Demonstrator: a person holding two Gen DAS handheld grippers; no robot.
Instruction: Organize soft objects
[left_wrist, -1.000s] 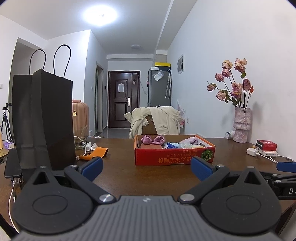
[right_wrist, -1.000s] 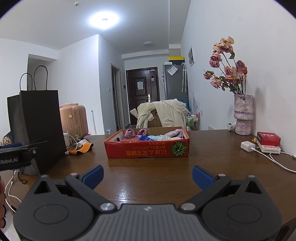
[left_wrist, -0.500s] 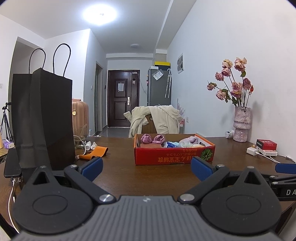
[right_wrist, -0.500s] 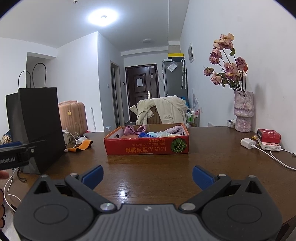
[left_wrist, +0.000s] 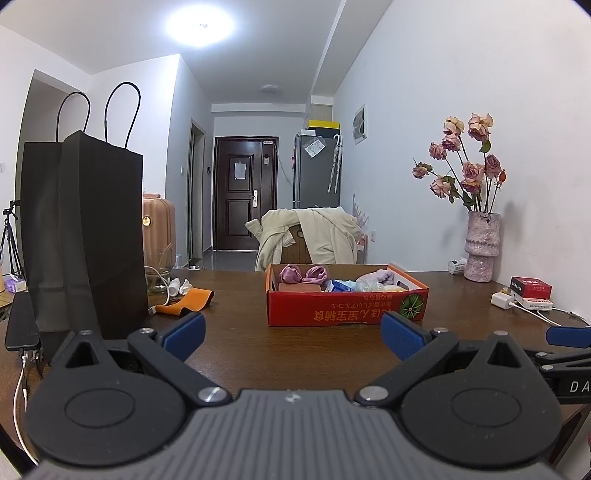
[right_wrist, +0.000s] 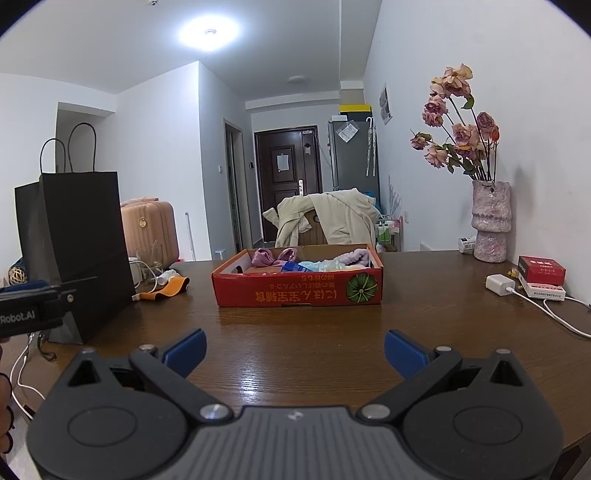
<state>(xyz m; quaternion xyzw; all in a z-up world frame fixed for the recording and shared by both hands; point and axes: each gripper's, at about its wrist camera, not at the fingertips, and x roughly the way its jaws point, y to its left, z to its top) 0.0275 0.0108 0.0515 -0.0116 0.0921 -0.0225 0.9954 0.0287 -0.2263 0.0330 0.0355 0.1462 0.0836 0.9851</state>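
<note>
Left gripper (left_wrist: 293, 338) and right gripper (right_wrist: 294, 349), both spread wide and empty, face red box (right_wrist: 299, 291); black bag (left_wrist: 85, 236) stands left of it

The red box (left_wrist: 346, 308) wall hides most of the soft things inside; the black bag (left_wrist: 85, 236) hides what stands behind it.

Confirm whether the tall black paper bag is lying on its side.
No, the tall black paper bag stands upright on the brown wooden table, handles up.
</note>
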